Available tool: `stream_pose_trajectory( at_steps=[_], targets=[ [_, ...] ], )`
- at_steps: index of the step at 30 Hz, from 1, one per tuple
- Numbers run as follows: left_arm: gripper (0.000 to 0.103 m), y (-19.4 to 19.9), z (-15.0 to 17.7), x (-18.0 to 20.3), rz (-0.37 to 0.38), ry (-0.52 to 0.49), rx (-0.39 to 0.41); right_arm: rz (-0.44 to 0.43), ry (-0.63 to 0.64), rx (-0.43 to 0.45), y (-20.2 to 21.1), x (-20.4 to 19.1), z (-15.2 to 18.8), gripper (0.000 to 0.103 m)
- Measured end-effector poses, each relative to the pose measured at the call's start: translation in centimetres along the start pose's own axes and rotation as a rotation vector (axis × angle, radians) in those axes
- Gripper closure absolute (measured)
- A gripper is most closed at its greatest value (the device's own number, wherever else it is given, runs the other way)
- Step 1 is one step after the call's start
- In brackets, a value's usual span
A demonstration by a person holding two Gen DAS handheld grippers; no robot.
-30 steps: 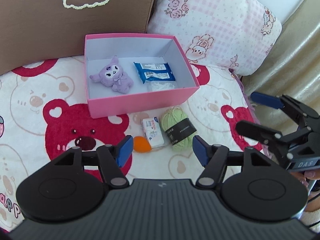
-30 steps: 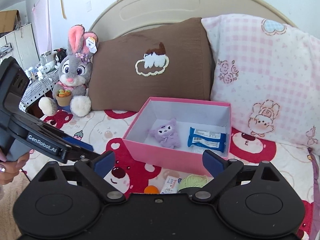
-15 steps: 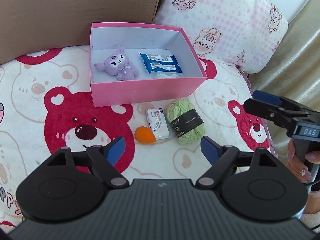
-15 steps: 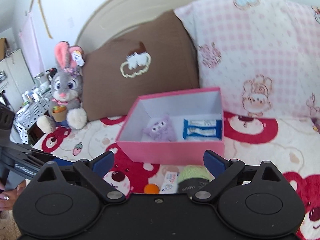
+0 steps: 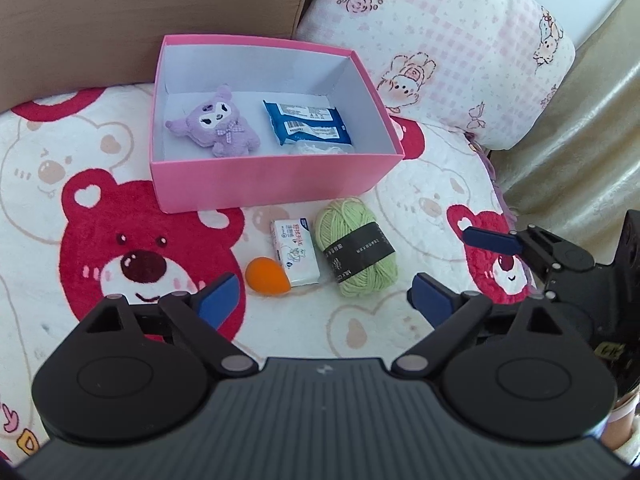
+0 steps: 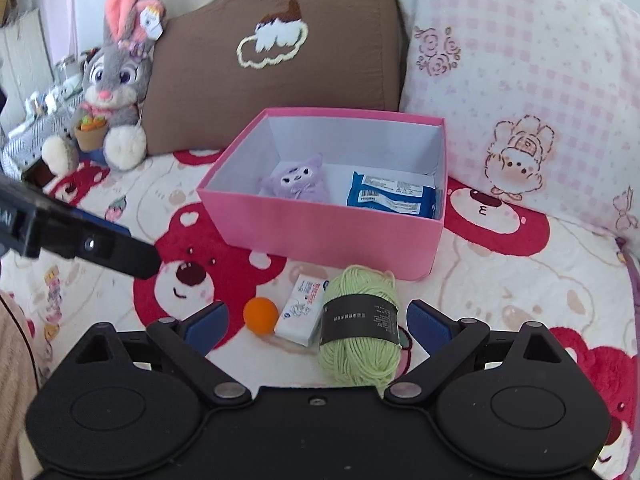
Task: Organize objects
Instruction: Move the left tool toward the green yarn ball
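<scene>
Both sets of jaws are spread and empty, the left gripper's (image 5: 322, 298) opening, right gripper (image 6: 316, 326) framing the green yarn skein (image 6: 360, 326) to box it.

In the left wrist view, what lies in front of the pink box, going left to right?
orange egg-shaped sponge → white tissue pack → green yarn ball

My left gripper (image 5: 322, 300) and right gripper (image 6: 316, 322) are ribbed matte black with blue pads (image 5: 219, 295) and silver pivot screws (image 5: 235, 362).
</scene>
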State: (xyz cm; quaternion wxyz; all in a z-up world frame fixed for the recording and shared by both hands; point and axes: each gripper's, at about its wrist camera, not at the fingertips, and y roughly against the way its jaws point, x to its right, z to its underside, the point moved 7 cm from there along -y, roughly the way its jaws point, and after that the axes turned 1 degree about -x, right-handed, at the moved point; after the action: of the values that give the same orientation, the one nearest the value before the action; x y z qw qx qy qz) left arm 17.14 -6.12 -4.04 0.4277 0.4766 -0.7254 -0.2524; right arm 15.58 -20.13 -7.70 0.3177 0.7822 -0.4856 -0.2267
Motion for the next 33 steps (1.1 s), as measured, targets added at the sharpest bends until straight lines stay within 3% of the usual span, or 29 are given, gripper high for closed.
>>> stream_pose_trajectory(
  at_steps=[14, 24, 28, 33],
  targets=[
    [0.009, -3.9, 1.2, -0.2, -0.022, 0.001, -0.029, 0.022, 0.089, -0.021, -2.2, -1.1, 1.8, 0.005],
    [0.009, -6.5, 1.8, -0.9, 0.037, 0.039, -0.017, 0.052, 0.164, -0.052, -3.7, -1.5, 2.8, 0.005],
    [0.009, -8.7, 2.2, -1.8, -0.002, 0.033, 0.001, 0.127, 0.217, -0.062, -5.2, -1.3, 3.6, 0.006],
    [0.009, -10.7, 2.8, -2.3, 0.058, 0.069, 0.008, 0.171, 0.263, -0.086, -6.9, -0.6, 3.9, 0.006]
  ],
)
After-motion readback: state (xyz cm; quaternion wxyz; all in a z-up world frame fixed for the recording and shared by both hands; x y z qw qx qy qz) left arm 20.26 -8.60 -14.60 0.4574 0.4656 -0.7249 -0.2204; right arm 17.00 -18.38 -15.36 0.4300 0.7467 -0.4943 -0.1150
